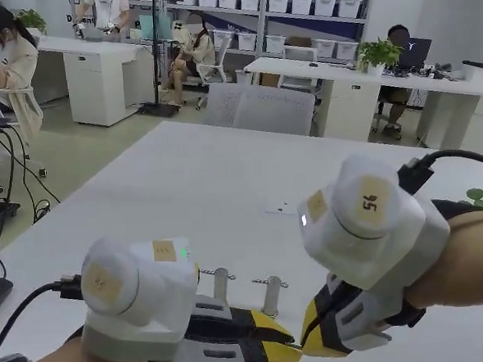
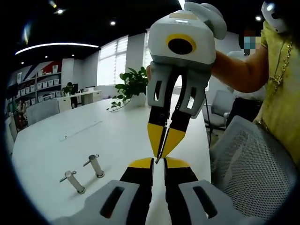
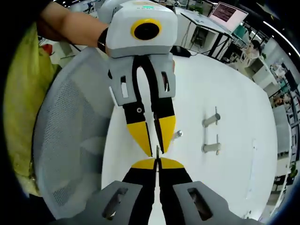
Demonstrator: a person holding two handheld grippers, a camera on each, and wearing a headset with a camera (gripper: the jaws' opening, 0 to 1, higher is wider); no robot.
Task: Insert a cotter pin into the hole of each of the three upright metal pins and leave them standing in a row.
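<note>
Right hand-held gripper is clenched on a thin cotter pin, tip to tip with the left hand-held gripper. Left jaws sit a slit apart; I cannot tell if they grip. One upright metal pin and a second pin, each cross-pinned, stand on the tabletop at 11 o'clock of the tips.

The left gripper and the right gripper have smooth white plastic shells with a soft sheen. Their jaws are matt black plastic with glossy yellow tips. Tan paper stickers sit on the shells in the head view. The pins at centre right are bare silvery metal, smooth and slightly shiny. The table is white, smooth and faintly glossy. The chair at lower right is grey open mesh, coarse-looking. The cable at lower left is matt black.
</note>
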